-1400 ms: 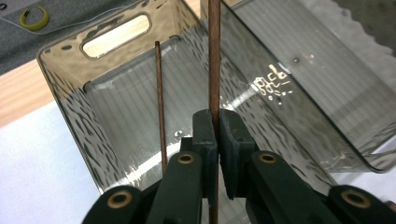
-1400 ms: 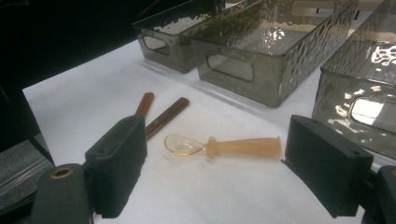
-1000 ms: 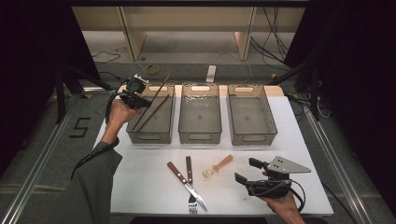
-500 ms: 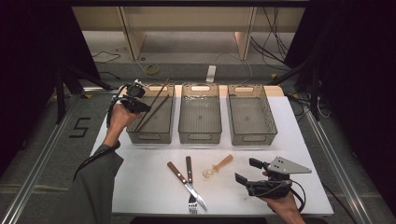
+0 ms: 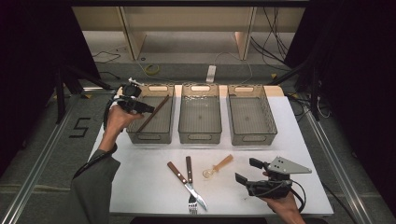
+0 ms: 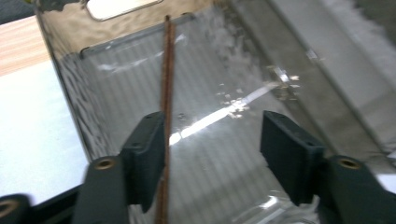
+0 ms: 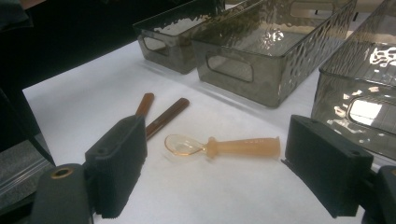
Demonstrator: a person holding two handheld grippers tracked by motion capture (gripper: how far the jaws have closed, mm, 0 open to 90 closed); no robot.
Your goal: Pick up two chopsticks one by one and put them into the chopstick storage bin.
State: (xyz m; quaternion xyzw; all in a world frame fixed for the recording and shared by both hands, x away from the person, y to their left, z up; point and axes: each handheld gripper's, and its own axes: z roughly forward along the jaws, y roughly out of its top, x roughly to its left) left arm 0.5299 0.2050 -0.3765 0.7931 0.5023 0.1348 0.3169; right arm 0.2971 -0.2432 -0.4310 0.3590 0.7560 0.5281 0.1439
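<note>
Two risks are judged, taken left to right. At the left bin, the left tool is held open, and the chopsticks are seen leaning against its left jaw, propped on the bin's far rim; a careless withdrawal could drag them out. The right tool, also open, is aimed at the spoon lying on the counter just ahead; a shallow closing could skid it away.
</note>
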